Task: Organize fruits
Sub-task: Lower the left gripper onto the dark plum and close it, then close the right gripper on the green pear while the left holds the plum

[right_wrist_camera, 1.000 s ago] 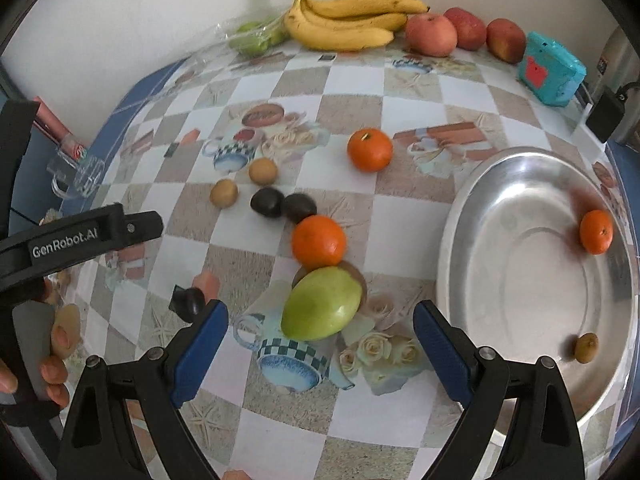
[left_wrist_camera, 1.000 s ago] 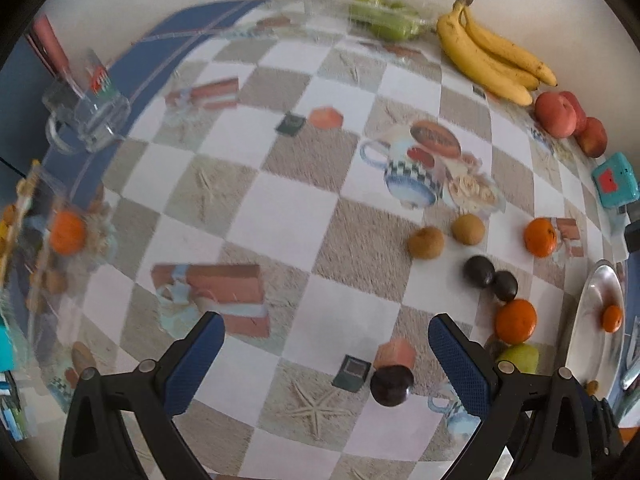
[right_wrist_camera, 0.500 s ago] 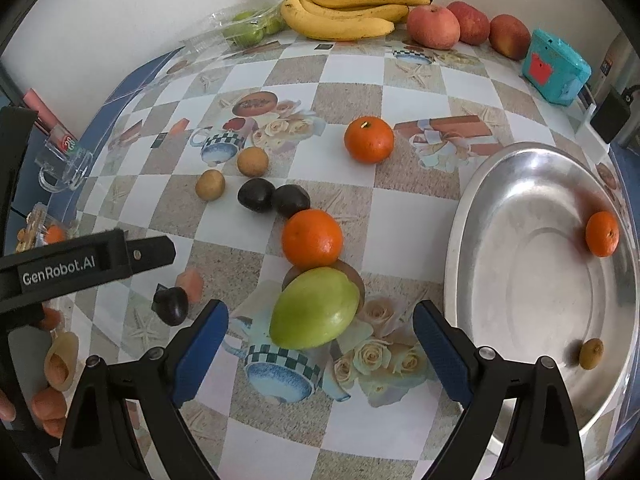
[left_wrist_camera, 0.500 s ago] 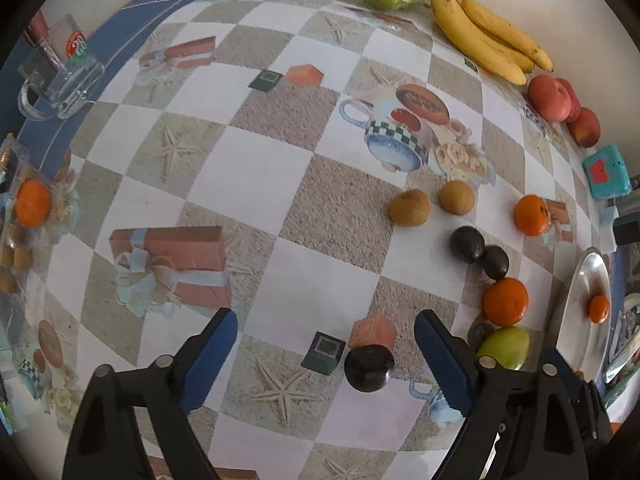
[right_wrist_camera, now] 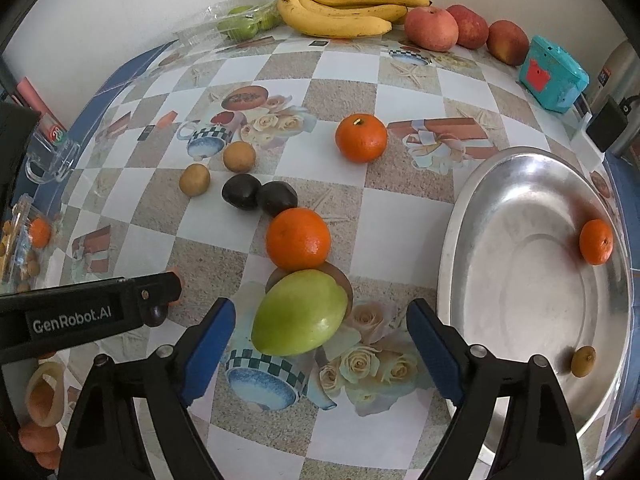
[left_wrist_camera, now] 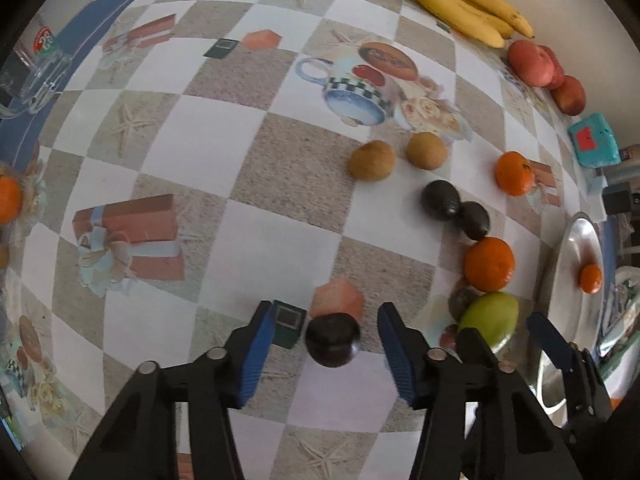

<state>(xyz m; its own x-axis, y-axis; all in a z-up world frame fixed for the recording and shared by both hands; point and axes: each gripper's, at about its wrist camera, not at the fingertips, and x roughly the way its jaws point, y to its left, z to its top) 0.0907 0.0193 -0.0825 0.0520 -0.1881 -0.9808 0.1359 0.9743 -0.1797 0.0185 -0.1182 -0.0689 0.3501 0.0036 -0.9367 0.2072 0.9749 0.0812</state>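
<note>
Two grippers work over a table (right_wrist_camera: 400, 208) covered with a checkered printed cloth. Left gripper (left_wrist_camera: 325, 344): jaws spread wide, straddling a dark plum (left_wrist_camera: 332, 339) that rests on the cloth between the blue pads without visible contact on either side. In the right wrist view only a small part of this plum shows, under the left gripper's black body.

Right gripper (right_wrist_camera: 320, 334): jaws also apart, one on each side of a green mango (right_wrist_camera: 299, 313); neither pad touches it. The mango lies partly over a brown fruit (right_wrist_camera: 340, 280), probably a kiwi, though most of it is hidden. An orange (right_wrist_camera: 298, 239) sits just behind the mango, touching or nearly touching it.

Beyond the orange, two dark avocados (right_wrist_camera: 259, 194) lie side by side in contact. Two brown kiwis (right_wrist_camera: 216, 168) lie near them, slightly apart. A second orange (right_wrist_camera: 361, 138) stands alone farther back.

Steel bowl (right_wrist_camera: 472, 232), at the right of the mango: contains one small orange (right_wrist_camera: 596, 241) against the far wall and one small brown fruit (right_wrist_camera: 583, 361) near the front.

Along the wall: a banana bunch (right_wrist_camera: 344, 12), three red apples (right_wrist_camera: 460, 30), green fruits in a clear pack (right_wrist_camera: 236, 24), and a teal box (right_wrist_camera: 554, 74).
</note>
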